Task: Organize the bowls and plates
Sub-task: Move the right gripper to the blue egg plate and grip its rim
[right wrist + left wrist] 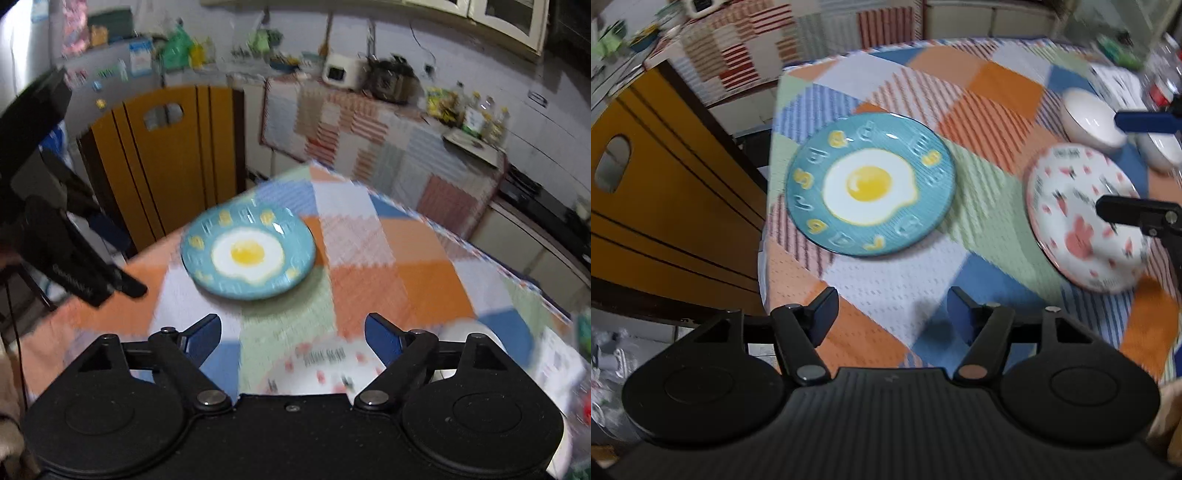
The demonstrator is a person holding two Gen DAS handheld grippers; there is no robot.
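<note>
Black linkages and blue-padded fingers fill the bottom of both wrist views. From the left wrist, the left tool stands with its jaws well apart and nothing between them, only the checked cloth of the tabletop below. The right tool is spread wider still, and it too grips nothing; the pads hang clear above the near rim of the white plate with red prints.

Just beyond the left tool lies the teal plate, painted with a fried egg and ringed with letters, flat on the cloth near the tabletop's edge beside an orange chair back. To its right the white plate sits alone, apart from the teal one, with the right tool's fingers reaching over it in the left wrist view. Past it, toward the far corner, two white bowls stand close together, though blur hides whether they touch.

Each plate resting flat and free under an empty tool suggests both have been set down rather than dropped mid-carry; the wide jaws fit a release. As a judgement, the plates are not yet stacked and the bowls are only grouped, so the sorting looks partly done. The teal plate sits close to the edge, so any next grasp there calls for care.
</note>
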